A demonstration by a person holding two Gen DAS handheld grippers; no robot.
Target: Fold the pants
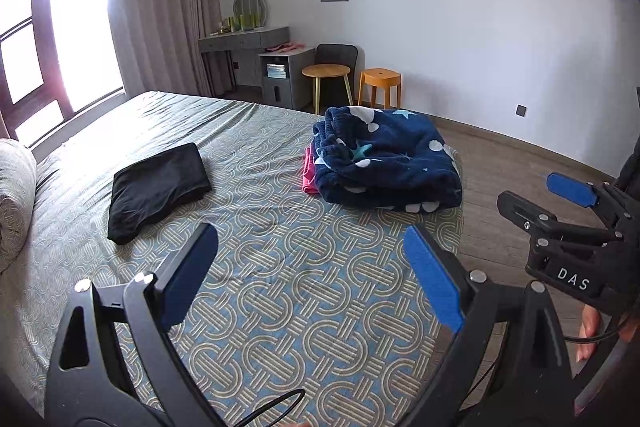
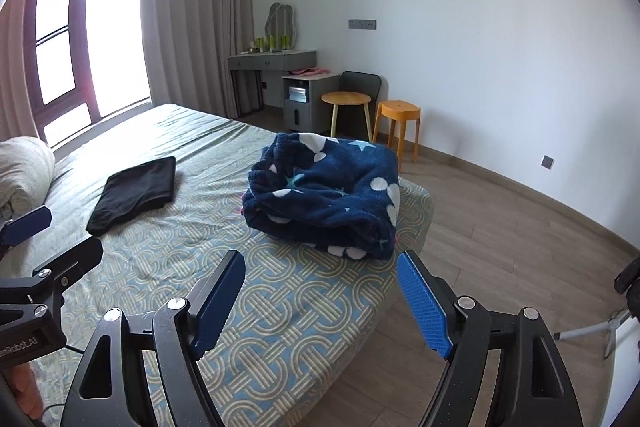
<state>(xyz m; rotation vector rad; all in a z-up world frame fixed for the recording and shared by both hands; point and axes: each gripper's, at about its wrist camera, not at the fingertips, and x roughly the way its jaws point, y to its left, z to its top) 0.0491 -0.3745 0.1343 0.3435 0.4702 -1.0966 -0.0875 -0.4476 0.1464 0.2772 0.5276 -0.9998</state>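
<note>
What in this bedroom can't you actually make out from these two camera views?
- Pink garment: the navy fleece pile covers most of it in both views.
- Items on the grey dresser: too small to identify.
- Outside the window: washed out by glare.
- Rolled bedding: cut off by the left edge.
- Black folded garment: too dark to tell if it's pants.

Both cameras look from near the foot of the bed (image 1: pixel 280 267), facing the far wall; the right one stands nearer the floor side. Both share the bed and the stools (image 2: pixel 398 115).
</note>
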